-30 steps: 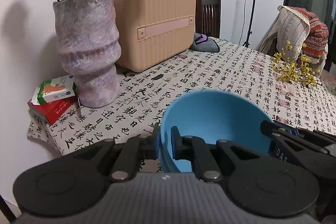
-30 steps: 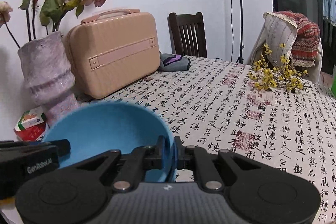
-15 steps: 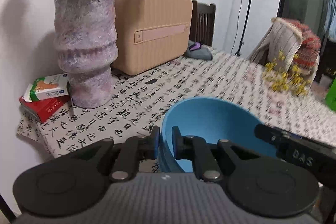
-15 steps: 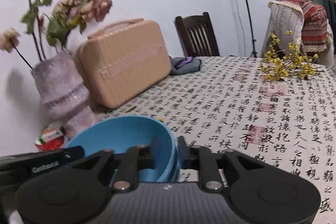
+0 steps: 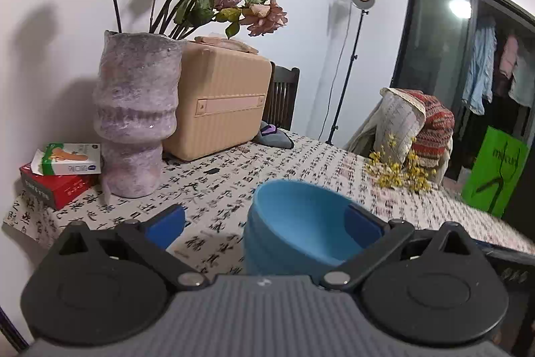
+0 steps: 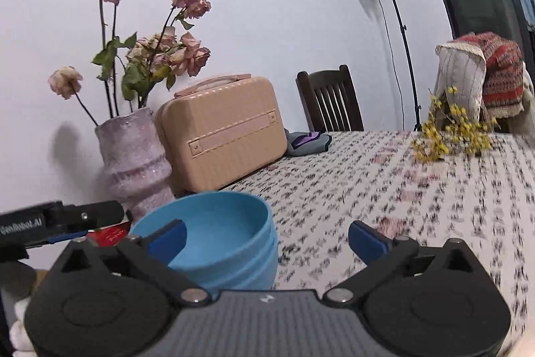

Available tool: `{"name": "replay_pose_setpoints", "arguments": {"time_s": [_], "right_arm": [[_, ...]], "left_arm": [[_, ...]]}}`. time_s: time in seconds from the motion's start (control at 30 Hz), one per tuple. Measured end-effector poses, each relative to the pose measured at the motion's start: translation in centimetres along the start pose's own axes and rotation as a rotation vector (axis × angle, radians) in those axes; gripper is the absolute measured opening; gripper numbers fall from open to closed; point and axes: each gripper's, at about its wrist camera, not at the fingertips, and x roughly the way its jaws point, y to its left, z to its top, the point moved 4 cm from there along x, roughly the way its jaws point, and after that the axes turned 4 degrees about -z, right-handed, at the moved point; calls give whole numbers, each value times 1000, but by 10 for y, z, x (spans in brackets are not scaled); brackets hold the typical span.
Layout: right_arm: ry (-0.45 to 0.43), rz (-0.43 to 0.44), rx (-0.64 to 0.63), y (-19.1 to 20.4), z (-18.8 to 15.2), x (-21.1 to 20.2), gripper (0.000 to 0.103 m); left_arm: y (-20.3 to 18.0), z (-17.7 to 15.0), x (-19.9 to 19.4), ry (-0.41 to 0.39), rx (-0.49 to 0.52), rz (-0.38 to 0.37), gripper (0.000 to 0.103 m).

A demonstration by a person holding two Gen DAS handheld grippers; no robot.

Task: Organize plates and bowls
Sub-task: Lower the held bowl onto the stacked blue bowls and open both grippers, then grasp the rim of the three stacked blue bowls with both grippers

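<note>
- table (image 5: 301,163) in a script-print cloth fills the middle of both views.
- blue bowls (image 5: 301,230) (nested stack) stand on it, lower centre.
- left gripper (image 5: 264,223) opening wide, pads off the rim.
- right gripper (image 6: 267,238) opening too, gripping nothing.

We are in a home, at a dining table (image 5: 301,156) spread with a calligraphy-print cloth. Against the wall on it stand a vase of dried roses (image 5: 135,112) and, just beside the vase, a beige vanity case (image 5: 220,109). Behind the table are a wooden chair (image 6: 329,101) and hanging clothes (image 5: 479,72).
</note>
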Motion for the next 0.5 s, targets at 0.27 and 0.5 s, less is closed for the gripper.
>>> {"name": "replay_pose_setpoints", "arguments": {"time_s": [0.27, 0.5], "right_arm": [[45, 33, 71, -16, -29, -29, 103], [44, -17, 113, -21, -41, -39, 103]], "left_arm": [[35, -27, -23, 7, -81, -63, 103], [63, -33, -15, 84, -119, -152, 103]]}}
